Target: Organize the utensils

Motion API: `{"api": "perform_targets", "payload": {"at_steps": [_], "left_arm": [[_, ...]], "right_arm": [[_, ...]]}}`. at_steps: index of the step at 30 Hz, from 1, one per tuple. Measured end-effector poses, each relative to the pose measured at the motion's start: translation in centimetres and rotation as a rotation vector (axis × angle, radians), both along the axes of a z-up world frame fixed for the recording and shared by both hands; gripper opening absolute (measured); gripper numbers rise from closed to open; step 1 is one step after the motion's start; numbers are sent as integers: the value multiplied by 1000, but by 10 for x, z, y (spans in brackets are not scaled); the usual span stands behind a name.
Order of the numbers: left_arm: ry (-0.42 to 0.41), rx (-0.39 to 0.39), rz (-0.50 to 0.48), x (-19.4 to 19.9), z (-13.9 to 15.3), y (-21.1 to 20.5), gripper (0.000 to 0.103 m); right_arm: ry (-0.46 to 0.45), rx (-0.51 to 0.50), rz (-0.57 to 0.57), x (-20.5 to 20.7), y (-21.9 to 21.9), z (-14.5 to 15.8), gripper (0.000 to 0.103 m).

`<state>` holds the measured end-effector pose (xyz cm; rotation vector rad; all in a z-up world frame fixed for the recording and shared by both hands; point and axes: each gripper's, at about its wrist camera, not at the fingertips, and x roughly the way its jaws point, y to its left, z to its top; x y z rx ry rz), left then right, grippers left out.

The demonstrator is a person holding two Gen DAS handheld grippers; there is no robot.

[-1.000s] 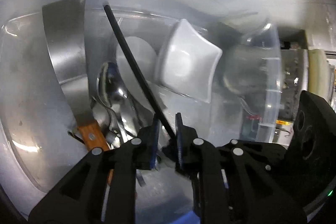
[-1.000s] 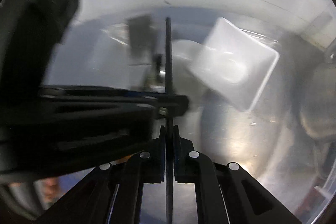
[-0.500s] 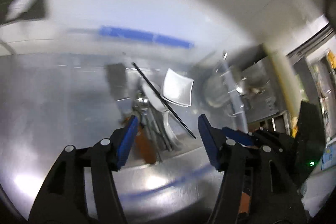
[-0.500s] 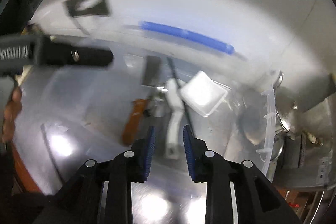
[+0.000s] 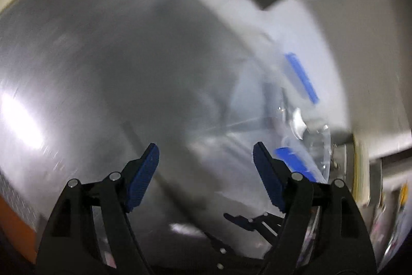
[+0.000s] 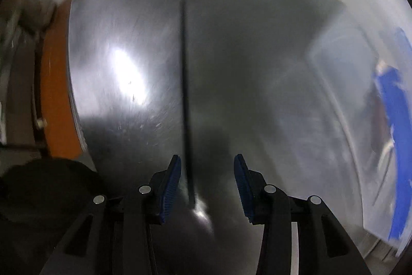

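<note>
right gripper (image 6: 207,179) wide, empty | left gripper (image 5: 206,172) wide, empty | chopstick (image 6: 186,99) mid-counter (image 6: 257,68) | risk: thin stick rolls when nudged

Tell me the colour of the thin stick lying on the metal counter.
Black chopstick; clearest in the right wrist view.

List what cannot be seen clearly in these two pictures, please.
- Bin contents, left wrist view: motion blur smears them; no utensil can be told apart.
- Bin, right wrist view: cut by the right edge and blurred.
- Stick, right wrist view: blurred; whether it touches the table or the left finger is unclear.
- Right gripper, left wrist view: partly hidden behind the left gripper.
</note>
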<state>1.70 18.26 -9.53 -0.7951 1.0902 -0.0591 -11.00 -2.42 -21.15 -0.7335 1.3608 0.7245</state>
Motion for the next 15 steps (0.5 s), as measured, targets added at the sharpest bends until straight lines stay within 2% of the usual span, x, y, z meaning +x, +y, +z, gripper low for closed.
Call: {"api": "perform_targets", "payload": {"at_steps": [3,4,7,8,11,15], "left_arm": [[38,-36,58,-26,-22,18,72],[51,-56,71,-33,-29,22,72],[82,-98,87,-45,-46,28,72],[96,-119,87,-48,-53,27,72],[123,-178,71,-52,-70,20,72],[186,-275,27,-50,-93,-2,72]], "right_arm": [[-5,-61,29,-3,10,-14,40],[4,-46,33,-2,12,-13,37],[43,-46,54,0,13,-12,20],[50,-47,62,1,13,-12,10],[81,-39,47,6,11,-9,7],[229,33,-28,22,-2,-11,7]]}}
